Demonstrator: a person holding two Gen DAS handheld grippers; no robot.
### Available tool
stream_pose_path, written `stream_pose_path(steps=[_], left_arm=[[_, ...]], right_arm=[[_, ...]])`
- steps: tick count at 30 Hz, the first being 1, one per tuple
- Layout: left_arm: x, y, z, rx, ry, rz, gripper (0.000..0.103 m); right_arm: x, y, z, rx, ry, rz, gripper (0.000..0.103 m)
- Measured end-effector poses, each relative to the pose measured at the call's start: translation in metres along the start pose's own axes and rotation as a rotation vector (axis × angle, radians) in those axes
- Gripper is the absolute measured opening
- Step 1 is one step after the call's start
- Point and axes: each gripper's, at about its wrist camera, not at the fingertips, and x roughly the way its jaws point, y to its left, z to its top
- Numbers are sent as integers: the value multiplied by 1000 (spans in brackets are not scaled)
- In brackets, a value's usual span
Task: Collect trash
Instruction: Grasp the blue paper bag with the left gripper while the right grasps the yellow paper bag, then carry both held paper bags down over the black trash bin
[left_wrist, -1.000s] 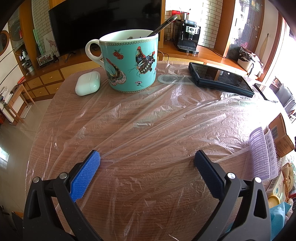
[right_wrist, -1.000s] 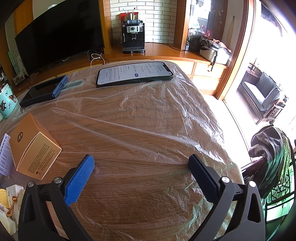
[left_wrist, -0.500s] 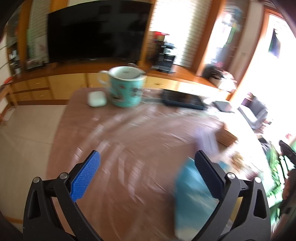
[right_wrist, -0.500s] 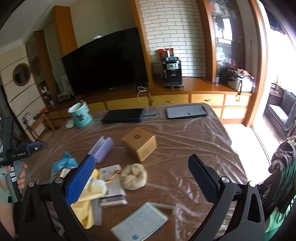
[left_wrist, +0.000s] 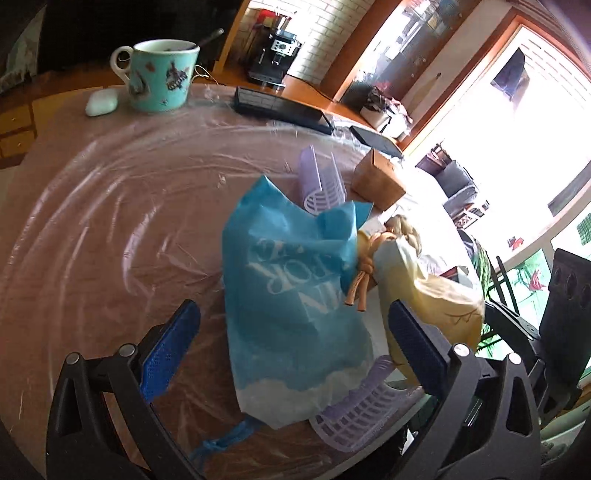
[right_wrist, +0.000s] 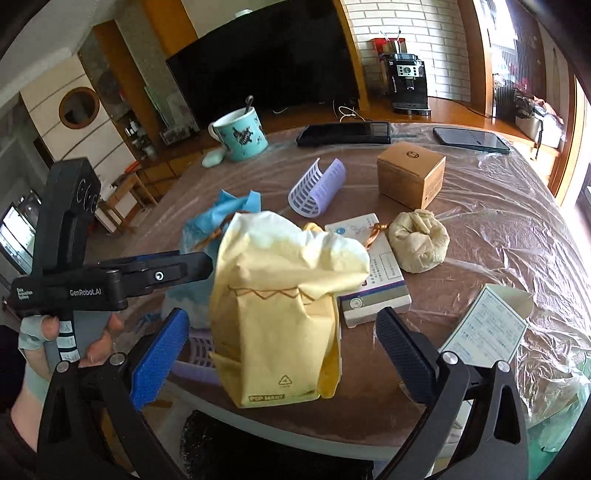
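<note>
Left wrist view: left hand-held gripper gapes wide over a blue bag lying on the tabletop. Right hand-held gripper (also wide apart, empty) frames a yellow bag beside it.

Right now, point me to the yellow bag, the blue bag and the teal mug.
yellow bag (right_wrist: 280, 314), right wrist view, on its front face below the zigzag line.
blue bag (left_wrist: 291, 295), left wrist view, on the printed front panel.
teal mug (right_wrist: 245, 134), right wrist view, on the outer wall below the rim.
</note>
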Motion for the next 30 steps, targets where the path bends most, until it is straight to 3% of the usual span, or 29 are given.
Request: stream_pose_path(steps=[6,10,11,12,14,16,21,30], left_arm=[[25,5,6,23,29,52,101],[29,5,10,50,25,81,101],[29,4,10,64,19,92,95],[29,2,10,77,14,98,91],[27,1,9,84,6,91,71],[25,1,9,75,-1,76,62],[4,3,8,55,-76,84,58],[-38,3,5,42,-183,120,58]], right_arm=[[16,-11,4,10,12,6,89],[22,-14,10,-21,6,-11,67],[23,-15,12,-21,4,-7,66],[24,-17,13,-17,1,2,65],[23,-18,15,-11,-4,5,63],[20,-18,17,-20,-24,-10,63],[7,-19,21,-32,-88,9,61],[-4,-22,32,-32,-117,27,61]])
